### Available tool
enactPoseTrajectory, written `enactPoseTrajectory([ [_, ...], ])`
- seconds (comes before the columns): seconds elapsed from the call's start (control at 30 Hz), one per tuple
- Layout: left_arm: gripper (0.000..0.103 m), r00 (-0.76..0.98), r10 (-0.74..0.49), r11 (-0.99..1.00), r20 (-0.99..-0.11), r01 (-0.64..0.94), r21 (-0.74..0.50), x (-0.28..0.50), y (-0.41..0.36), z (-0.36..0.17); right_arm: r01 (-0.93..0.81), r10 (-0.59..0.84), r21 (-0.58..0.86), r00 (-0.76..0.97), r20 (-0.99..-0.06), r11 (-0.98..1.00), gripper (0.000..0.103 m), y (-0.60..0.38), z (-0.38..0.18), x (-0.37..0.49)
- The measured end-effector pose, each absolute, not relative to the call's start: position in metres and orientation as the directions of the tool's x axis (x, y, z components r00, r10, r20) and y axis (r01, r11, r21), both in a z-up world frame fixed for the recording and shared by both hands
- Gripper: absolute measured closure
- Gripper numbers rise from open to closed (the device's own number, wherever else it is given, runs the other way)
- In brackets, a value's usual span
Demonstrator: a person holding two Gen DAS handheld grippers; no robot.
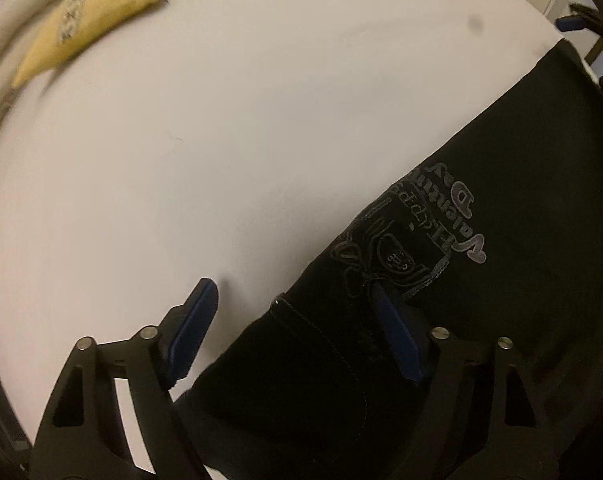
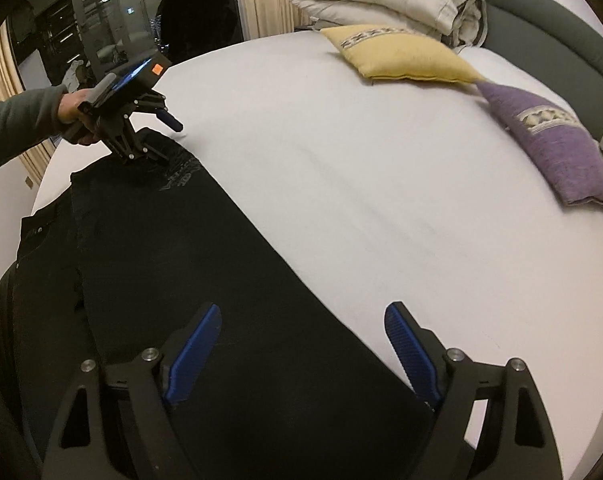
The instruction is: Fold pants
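The black pants (image 2: 205, 264) lie lengthwise along the near side of the bed (image 2: 381, 184), apparently already doubled leg over leg, with the waistband and its rivets showing at the left edge in the right wrist view. A grey printed emblem (image 1: 429, 224) marks the fabric near the left tongs.

The left tongs (image 1: 297, 328) are spread wide, holding nothing; one blue finger sits over the white sheet, the other over the black cloth, so they straddle the long edge of the pants, probably placed to pinch that edge. The right tongs (image 2: 305, 356) are equally wide and hold nothing, straddling the same edge further along, one finger above fabric and one above the sheet. Setting both tongs on one edge, well apart, would let the cloth lift evenly for the next fold.

A yellow cushion (image 2: 401, 56), a purple cushion (image 2: 549, 140) and a folded white duvet (image 2: 389, 0) sit toward the headboard, well clear of the pants.
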State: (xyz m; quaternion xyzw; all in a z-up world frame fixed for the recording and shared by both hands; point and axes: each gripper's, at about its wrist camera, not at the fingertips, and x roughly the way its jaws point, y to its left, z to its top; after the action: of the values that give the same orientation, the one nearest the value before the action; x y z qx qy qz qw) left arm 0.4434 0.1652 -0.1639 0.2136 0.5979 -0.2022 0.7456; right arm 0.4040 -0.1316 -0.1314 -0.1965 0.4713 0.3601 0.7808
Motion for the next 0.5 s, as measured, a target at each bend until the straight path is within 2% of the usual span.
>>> enactPoseTrajectory([
  [0.03, 0.034, 0.185, -0.063, 0.826, -0.981, 0.562, 0.053, 0.445, 0.167, -0.165, -0.753, 0.381, 0.04, 0.285, -0.88, 0.656, 0.017, -0.131, -0.134, 0.408],
  [0.1, 0.063, 0.138, -0.111, 0.812, -0.984, 0.583, -0.01, 0.446, 0.166, -0.166, -0.76, 0.377, 0.047, 0.266, -0.887, 0.648, 0.017, -0.128, -0.138, 0.413],
  [0.13, 0.067, 0.14, -0.109, 0.804, -0.984, 0.594, -0.004, 0.445, 0.163, -0.165, -0.762, 0.37, 0.044, 0.261, -0.892, 0.646, 0.017, -0.126, -0.141, 0.417],
  [0.17, 0.084, 0.147, -0.089, 0.798, -0.985, 0.602, 0.018, 0.444, 0.162, -0.166, -0.765, 0.365, 0.044, 0.256, -0.895, 0.642, 0.018, -0.124, -0.143, 0.419],
  [0.2, 0.092, 0.15, -0.079, 0.796, -0.985, 0.605, 0.028, 0.444, 0.161, -0.166, -0.773, 0.363, 0.045, 0.245, -0.899, 0.633, 0.019, -0.12, -0.145, 0.421],
  [0.5, 0.096, 0.397, -0.082, 0.759, -0.914, 0.619, 0.201, 0.4, 0.156, -0.132, -0.851, 0.382, 0.076, 0.152, -0.912, 0.52, 0.021, -0.083, -0.149, 0.428],
])
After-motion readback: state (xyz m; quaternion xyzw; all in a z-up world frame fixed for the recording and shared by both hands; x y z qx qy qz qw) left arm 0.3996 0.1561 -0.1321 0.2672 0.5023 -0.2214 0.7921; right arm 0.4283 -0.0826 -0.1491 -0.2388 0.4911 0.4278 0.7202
